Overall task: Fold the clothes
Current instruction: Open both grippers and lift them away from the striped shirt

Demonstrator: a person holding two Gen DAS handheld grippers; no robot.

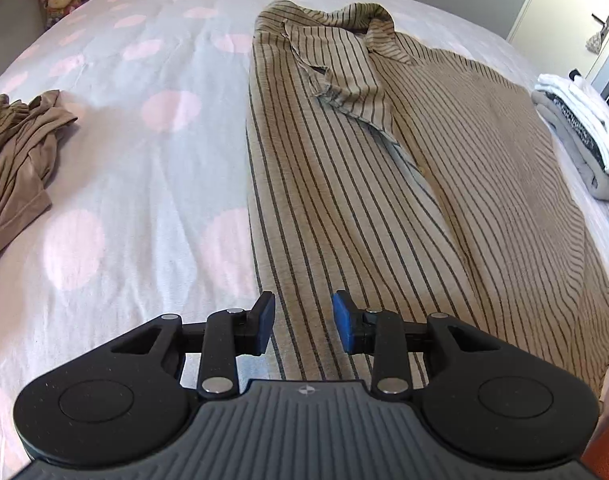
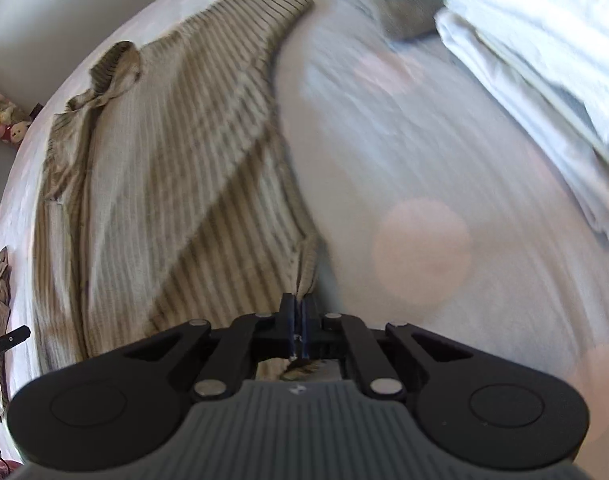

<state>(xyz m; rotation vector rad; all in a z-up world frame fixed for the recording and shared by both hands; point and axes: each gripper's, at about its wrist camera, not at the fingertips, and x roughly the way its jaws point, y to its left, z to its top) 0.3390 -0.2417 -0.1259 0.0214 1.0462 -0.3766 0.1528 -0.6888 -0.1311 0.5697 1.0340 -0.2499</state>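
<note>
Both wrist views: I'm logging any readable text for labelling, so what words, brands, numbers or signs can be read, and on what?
No readable words or numbers in either view.
Left gripper: a small round emblem on its grey body, a symbol, no letters.
Right gripper: a small pale mark on its grey body, too blurred to read.
Black bar at the left edge of the right wrist view: tiny pale lettering, too small to read.
Striped shirt: no label visible.
</note>
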